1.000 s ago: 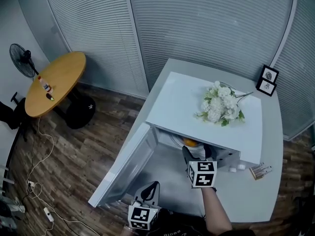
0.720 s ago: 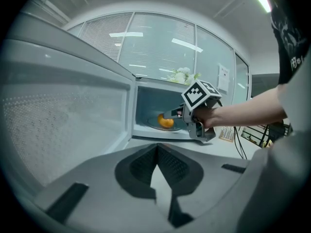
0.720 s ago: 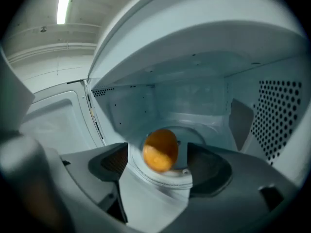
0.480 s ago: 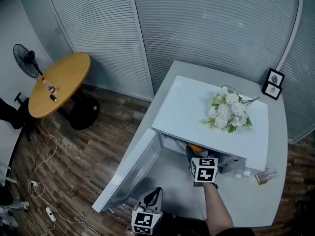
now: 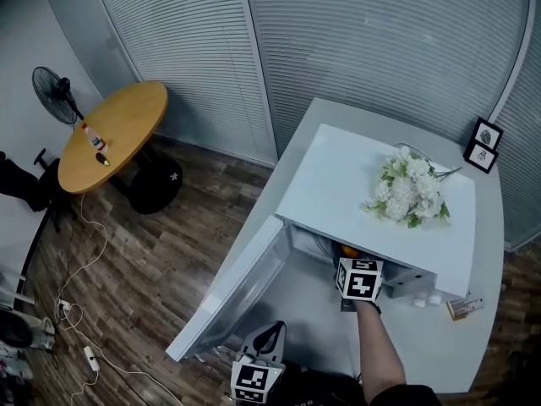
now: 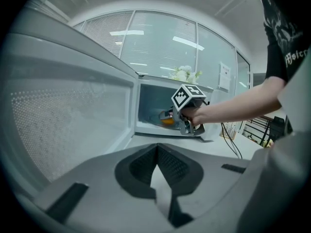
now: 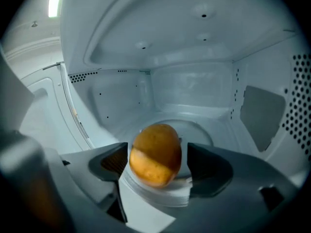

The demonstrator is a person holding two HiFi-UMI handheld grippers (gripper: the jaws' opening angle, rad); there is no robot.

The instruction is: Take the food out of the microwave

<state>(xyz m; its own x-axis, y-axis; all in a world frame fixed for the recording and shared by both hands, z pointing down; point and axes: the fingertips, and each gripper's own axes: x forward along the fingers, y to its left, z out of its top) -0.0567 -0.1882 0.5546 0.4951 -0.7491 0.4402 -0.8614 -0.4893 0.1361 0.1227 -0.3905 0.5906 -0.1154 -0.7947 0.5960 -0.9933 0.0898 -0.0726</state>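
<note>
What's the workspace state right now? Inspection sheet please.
Surface: white counter carrying the microwave, door open.
Job's things: orange-brown food on a white dish, inside the microwave.
Clutter: white flowers on the microwave top; two framed pictures; small packet on the counter.
Grippers: right claw inside the cavity, jaws apart either side of the food; left claw shut, empty, outside.
Cables: white cord on the floor.
Surroundings: round wooden table with a bottle, fan, blinds.

Wood-plank floor (image 5: 161,244), loose cable (image 5: 61,304) across it. Slatted blinds (image 5: 355,49) along the wall. Round wooden table (image 5: 114,134); black fan (image 5: 52,87), probably pedestal type, beside.
</note>
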